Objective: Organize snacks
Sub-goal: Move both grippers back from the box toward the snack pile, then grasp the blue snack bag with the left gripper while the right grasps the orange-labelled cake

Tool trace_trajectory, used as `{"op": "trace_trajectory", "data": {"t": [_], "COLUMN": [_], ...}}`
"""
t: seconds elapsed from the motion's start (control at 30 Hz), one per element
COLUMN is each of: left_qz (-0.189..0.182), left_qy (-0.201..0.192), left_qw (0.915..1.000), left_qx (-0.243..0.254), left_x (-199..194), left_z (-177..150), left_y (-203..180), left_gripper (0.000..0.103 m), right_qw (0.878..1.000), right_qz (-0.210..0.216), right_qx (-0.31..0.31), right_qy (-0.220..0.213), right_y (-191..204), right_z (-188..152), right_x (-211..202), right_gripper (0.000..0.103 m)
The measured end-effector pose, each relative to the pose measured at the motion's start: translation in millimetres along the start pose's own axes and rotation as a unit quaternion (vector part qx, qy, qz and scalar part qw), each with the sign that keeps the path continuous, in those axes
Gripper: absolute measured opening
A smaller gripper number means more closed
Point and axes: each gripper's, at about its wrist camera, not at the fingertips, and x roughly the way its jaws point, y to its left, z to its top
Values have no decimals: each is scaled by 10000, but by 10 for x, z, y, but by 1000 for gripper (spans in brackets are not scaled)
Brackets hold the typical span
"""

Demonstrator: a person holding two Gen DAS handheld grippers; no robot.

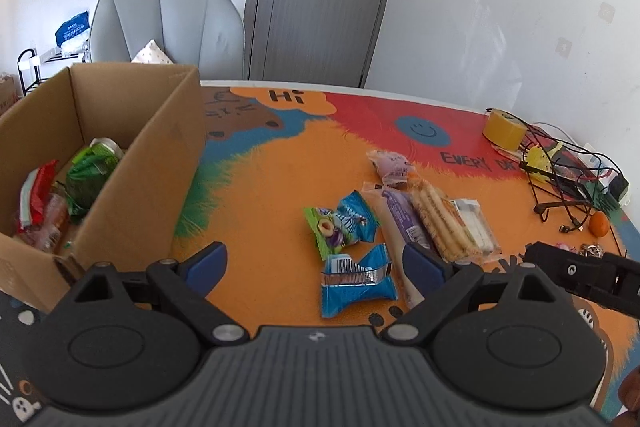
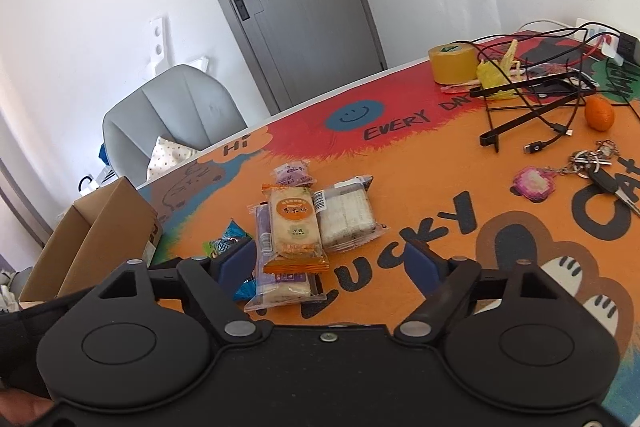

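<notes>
A cardboard box [image 1: 132,163] stands at the left of the table, with a green packet [image 1: 90,175] and other snacks inside. My left gripper [image 1: 316,261] is open low over the mat; a blue packet [image 1: 356,283] lies between its fingers, untouched. A green-and-blue packet [image 1: 340,227] lies just beyond. My right gripper [image 2: 332,263] is open around the near end of an orange rice-cracker pack [image 2: 294,227] that lies on a purple pack [image 2: 280,287]. Its right pad stands clear of them. A white pack [image 2: 348,215] and a small purple packet [image 2: 294,175] lie beside them.
A yellow tape roll [image 2: 454,63], a black wire stand with cables [image 2: 532,99], an orange fruit [image 2: 599,113] and keys [image 2: 592,167] crowd the table's right side. A grey chair [image 1: 168,23] stands behind the box. The other gripper's black body [image 1: 580,273] reaches in from the right.
</notes>
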Motion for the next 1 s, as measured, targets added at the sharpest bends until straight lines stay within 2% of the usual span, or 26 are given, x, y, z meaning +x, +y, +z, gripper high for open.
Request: {"op": "trace_trajectory", "data": {"t": [0.27,0.4,0.53,0.63,0.67,0.73,0.8,0.83,0.87,1.0], "left_qz": [-62,-62,-76,5,31,117,111,89,57,57], "left_qy": [169,203,335,275,254,226,234,261,283,357], "left_qw": [9997,9996,9993,9996,9997,9996,9995,9995,9995,9993], "left_qx": [-155,-185,-176,-19,44,149,165,133,104,12], "left_x": [248,351,472,497,496,490,483,480,478,460], "left_z": [-67,-81,-99,-130,-140,-147,-133,-121,-111,-79], "left_y": [-23,-55,-110,-174,-189,-206,-190,-169,-147,-77], "left_gripper": [92,91,85,82,79,67,42,39,33,29], "right_qw": [9997,9995,9992,9990,9990,9988,9986,9985,9985,9986], "right_qz": [113,181,219,230,243,284,319,331,337,317], "right_qx": [79,123,155,186,190,187,171,172,175,152], "right_qy": [184,237,281,321,334,355,382,396,400,385], "right_y": [-27,-45,-58,-59,-52,-29,-1,9,18,59], "right_z": [11,18,28,24,20,9,3,3,3,39], "right_x": [243,328,398,453,470,510,553,574,588,636], "right_gripper": [67,66,66,66,65,65,64,64,64,64]}}
